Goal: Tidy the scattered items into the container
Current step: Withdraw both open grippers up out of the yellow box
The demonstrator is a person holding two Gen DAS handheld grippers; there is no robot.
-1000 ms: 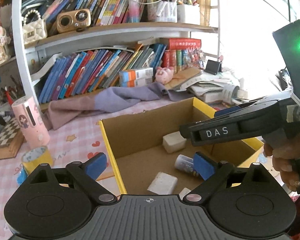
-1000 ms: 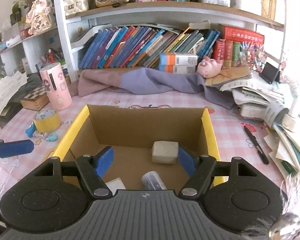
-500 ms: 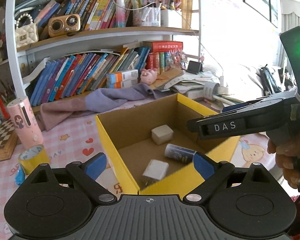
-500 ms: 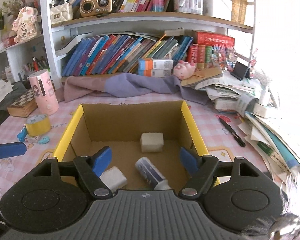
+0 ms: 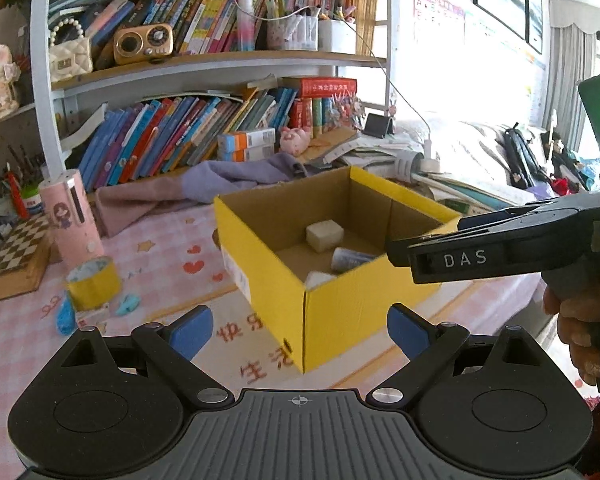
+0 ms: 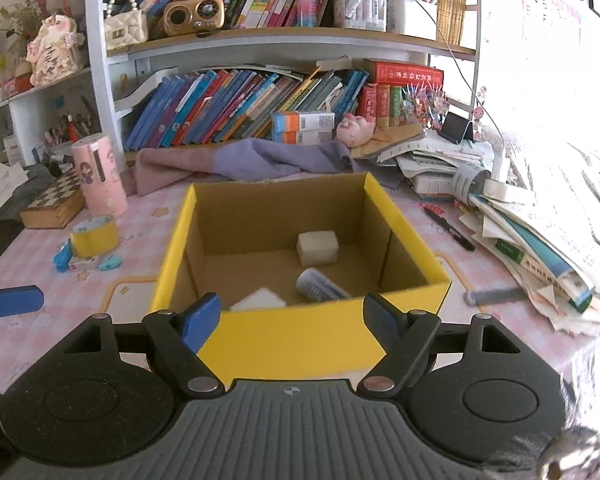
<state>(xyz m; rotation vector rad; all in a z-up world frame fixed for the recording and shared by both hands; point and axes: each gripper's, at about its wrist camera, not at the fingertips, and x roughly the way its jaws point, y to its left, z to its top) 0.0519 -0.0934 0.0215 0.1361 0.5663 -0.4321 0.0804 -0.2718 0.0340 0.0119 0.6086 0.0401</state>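
**Both grippers hang wide apart over the yellow box**

The left hand-held gripper (image 5: 299, 330) hovers with its blue pads spread wide and nothing between them, aimed at the near corner of the yellow cardboard box (image 5: 352, 312). The right hand-held gripper (image 6: 292, 318) is spread too and grips nothing — it looks straight over the box's near wall into the open top. In the left view its black body, marked DAS, reaches in from the right just above the box rim.

Inside the box, three things lie on the brown floor: a pale block (image 6: 317, 247) toward the back, a small cylindrical tube (image 6: 320, 286) lying on its side near the middle, and a white flat piece (image 6: 260, 300) close to the near wall.

The box stands on the pink checked bench (image 6: 140, 252). Well to its left sit a yellow tape roll (image 6: 95, 236) and, just beside it, a few small blue bits (image 6: 62, 258). A black pen (image 6: 450, 228) lies on the bench to the right of the box, near a heap of papers (image 6: 540, 240). Behind, a pink cylinder (image 6: 98, 178) stands upright beside a chessboard case (image 6: 54, 202), and a purple cloth (image 6: 240, 162) sprawls below the bookshelf (image 6: 240, 104).
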